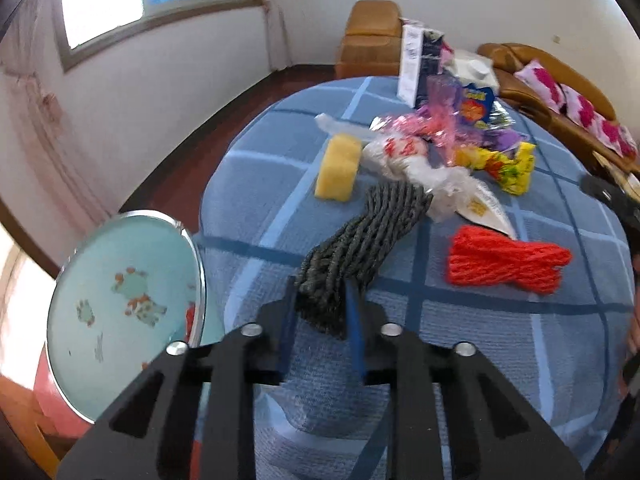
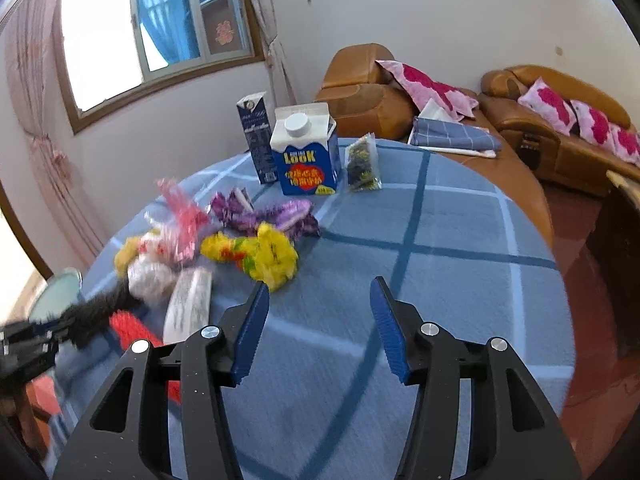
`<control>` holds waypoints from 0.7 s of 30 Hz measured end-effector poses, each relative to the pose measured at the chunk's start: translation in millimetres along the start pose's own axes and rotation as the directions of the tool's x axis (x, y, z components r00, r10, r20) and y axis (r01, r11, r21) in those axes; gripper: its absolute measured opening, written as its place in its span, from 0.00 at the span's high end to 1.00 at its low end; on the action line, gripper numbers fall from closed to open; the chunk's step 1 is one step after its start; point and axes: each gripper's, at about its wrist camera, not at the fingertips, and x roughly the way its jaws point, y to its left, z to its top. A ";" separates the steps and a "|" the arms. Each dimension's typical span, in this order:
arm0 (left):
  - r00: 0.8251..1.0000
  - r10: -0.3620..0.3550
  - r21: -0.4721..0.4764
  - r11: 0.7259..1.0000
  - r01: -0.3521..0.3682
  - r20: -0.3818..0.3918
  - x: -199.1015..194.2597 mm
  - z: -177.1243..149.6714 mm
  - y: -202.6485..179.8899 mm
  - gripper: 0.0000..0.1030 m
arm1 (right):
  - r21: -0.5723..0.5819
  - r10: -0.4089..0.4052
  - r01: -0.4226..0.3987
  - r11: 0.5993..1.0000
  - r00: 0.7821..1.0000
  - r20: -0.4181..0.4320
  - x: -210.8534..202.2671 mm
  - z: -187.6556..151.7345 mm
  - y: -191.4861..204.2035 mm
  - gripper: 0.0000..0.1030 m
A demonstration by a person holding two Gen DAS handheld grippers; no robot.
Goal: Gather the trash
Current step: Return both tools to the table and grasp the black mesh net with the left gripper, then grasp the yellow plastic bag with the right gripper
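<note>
A dark grey foam net [image 1: 360, 240] stretches across the blue checked tablecloth [image 1: 500, 340], and my left gripper [image 1: 322, 300] is shut on its near end. The net's far end reaches a crumpled white plastic bag [image 1: 400, 156]. A red foam net [image 1: 504, 264] lies to the right, a yellow sponge [image 1: 338, 170] behind on the left. My right gripper [image 2: 320, 296] hangs open over bare cloth with nothing between its pads, just short of a yellow wrapper [image 2: 264, 254]. Purple wrappers [image 2: 272, 216] and a pink wrapper [image 2: 180, 216] lie beyond it.
A round bin with a chrome rim [image 1: 200, 264] and a pale blue liner stands left of the table. A blue milk carton [image 2: 306, 156], a dark carton [image 2: 256, 136] and a snack packet [image 2: 362, 164] stand at the far edge. Brown sofas [image 2: 560, 148] lie behind.
</note>
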 end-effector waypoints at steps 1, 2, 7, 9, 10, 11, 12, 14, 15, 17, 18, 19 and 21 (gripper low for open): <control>1.000 -0.005 0.005 1.000 0.005 0.002 -2.4 1.3 1.2 0.85 | 0.008 0.003 -0.003 1.000 1.000 -0.002 4.6 5.2 2.5 0.49; 1.000 -0.007 0.008 1.000 0.007 0.005 -4.6 2.6 3.1 0.85 | 0.013 0.005 -0.005 1.000 1.000 -0.005 9.9 10.0 5.2 0.49; 0.998 0.018 0.039 0.999 -0.021 0.066 -30.7 6.1 14.2 0.86 | 0.023 0.003 -0.003 1.000 0.999 -0.033 40.2 28.0 18.7 0.49; 0.996 0.030 0.049 0.998 -0.034 0.084 -39.3 6.1 19.8 0.86 | 0.020 0.001 0.000 1.000 0.999 -0.052 52.2 30.0 23.2 0.49; 0.995 0.036 0.048 0.998 -0.040 0.089 -42.7 6.0 24.2 0.86 | 0.015 -0.003 0.004 1.000 0.998 -0.069 60.3 30.5 25.5 0.49; 0.995 0.038 0.044 0.998 -0.042 0.088 -43.7 6.8 28.9 0.86 | 0.018 -0.001 0.003 1.000 0.996 -0.084 66.5 30.1 26.2 0.49; 0.996 0.042 0.041 0.998 -0.045 0.085 -44.1 7.0 33.1 0.86 | 0.032 0.011 -0.008 0.999 0.994 -0.110 74.1 30.4 25.4 0.52; 0.996 0.054 0.032 0.998 -0.057 0.077 -43.0 5.8 42.5 0.85 | 0.042 0.025 -0.020 0.999 0.991 -0.134 81.9 30.7 24.5 0.71; 0.996 0.057 0.025 0.998 -0.059 0.071 -42.1 5.0 47.5 0.85 | 0.028 0.039 -0.035 0.999 0.988 -0.148 84.9 30.1 26.7 0.72; 0.995 0.068 0.016 0.997 -0.069 0.067 -42.4 3.8 55.9 0.85 | 0.014 0.042 -0.041 0.999 0.989 -0.143 81.3 29.8 27.8 0.75; 0.995 0.072 0.013 0.997 -0.073 0.068 -43.1 3.4 58.5 0.85 | 0.008 0.044 -0.044 0.999 0.990 -0.132 76.2 29.5 27.4 0.76; 0.994 0.081 0.010 0.997 -0.082 0.071 -45.7 3.2 63.5 0.85 | -0.001 0.037 -0.037 0.999 0.993 -0.114 69.8 29.4 26.9 0.76; 0.992 0.097 0.007 0.995 -0.098 0.075 -49.9 1.4 70.3 0.85 | -0.016 0.022 -0.023 1.000 0.997 -0.069 54.7 29.7 26.6 0.77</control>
